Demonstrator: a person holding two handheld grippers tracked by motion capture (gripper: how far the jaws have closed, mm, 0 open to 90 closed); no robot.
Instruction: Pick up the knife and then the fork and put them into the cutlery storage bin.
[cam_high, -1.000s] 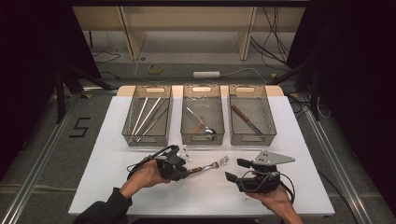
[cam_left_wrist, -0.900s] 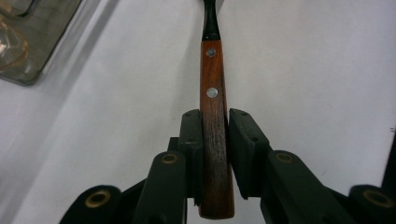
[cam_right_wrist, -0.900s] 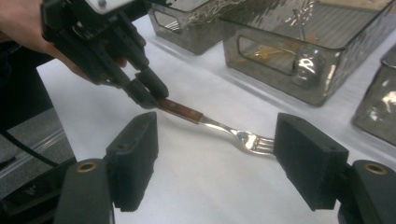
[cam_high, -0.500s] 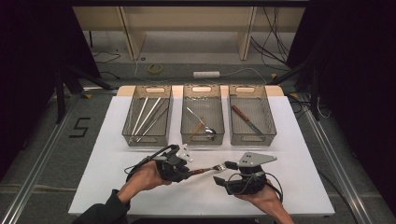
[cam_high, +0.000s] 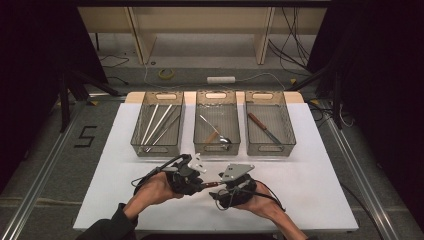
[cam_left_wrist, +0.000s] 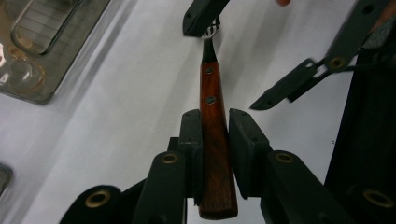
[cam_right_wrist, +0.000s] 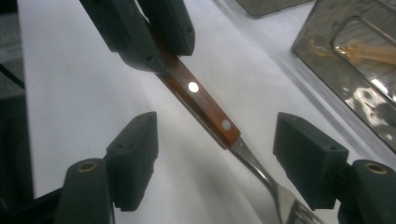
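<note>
Fork (cam_left_wrist: 212, 135) sits clamped by its wooden handle in our left gripper (cam_left_wrist: 214, 140), above the white table (cam_high: 320, 185). Our right gripper (cam_right_wrist: 224, 163), jaws wide and just narrowing, straddles its neck without touching. Handover and dropping it into a bin (cam_high: 217, 150) remain, we judge.

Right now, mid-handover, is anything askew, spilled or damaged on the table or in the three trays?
Nothing stands out. The wooden-handled fork is clamped straight in the left gripper, and the open right gripper straddles its neck. The three clear plastic trays sit in a row with cutlery inside; the white tabletop shows no spill.
</note>
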